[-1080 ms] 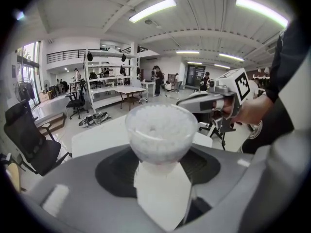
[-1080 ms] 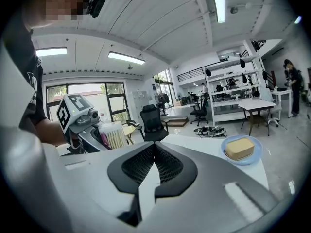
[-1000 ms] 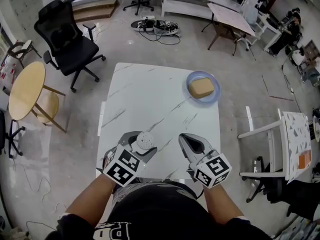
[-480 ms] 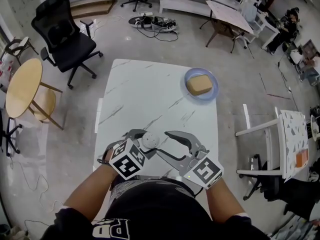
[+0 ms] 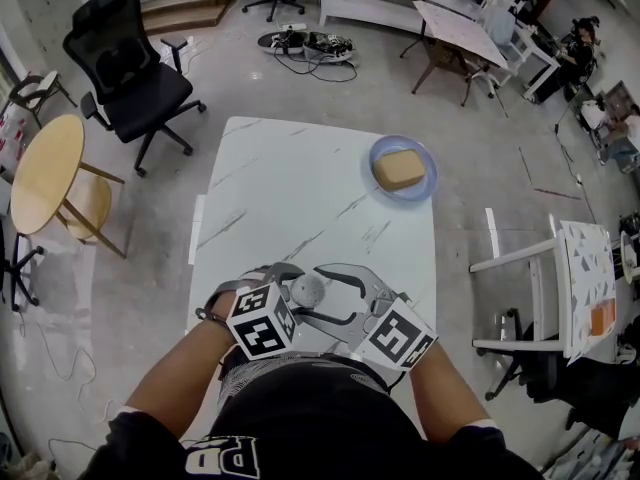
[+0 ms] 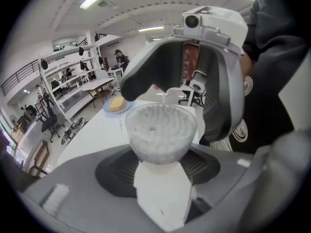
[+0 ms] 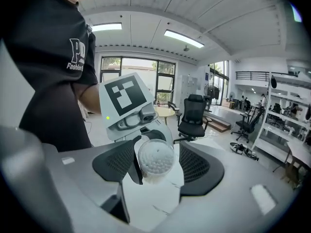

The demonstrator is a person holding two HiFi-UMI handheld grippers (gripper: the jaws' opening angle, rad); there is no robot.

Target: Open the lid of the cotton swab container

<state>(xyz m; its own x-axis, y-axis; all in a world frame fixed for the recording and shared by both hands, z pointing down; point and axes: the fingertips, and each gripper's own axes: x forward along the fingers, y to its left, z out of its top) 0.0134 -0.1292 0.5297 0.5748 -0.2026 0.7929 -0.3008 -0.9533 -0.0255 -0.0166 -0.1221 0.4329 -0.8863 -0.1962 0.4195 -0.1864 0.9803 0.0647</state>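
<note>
Container [image 5: 307, 289] first, from the head view: the cotton swab container sits low over the near edge of the white marbled table [image 5: 300, 188], just in front of my body, with both of my tools meeting on it. My left gripper [image 5: 296, 290] has its jaws clenched on the container, while my right gripper [image 5: 318, 294] comes in from the other side with its jaws spread wide around the same spot. Far across the table, well apart from all this, a blue plate [image 5: 424, 164] carries a tan block [image 5: 400, 172]. In the left gripper view the container [image 6: 161, 130] stands up between my dark pads [image 6: 112, 171], gripped low on its body, its round end packed with white swab tips, and the right gripper's grey arms arch over it from behind. In the right gripper view my right jaws have just been opening and now stand released, one pad to each side of the container [image 7: 156, 160], which lies between them with a gap showing on its right side. Behind it sits the left gripper's marker cube [image 7: 125, 95], and further off a black office chair [image 7: 193, 111] on the floor.
</note>
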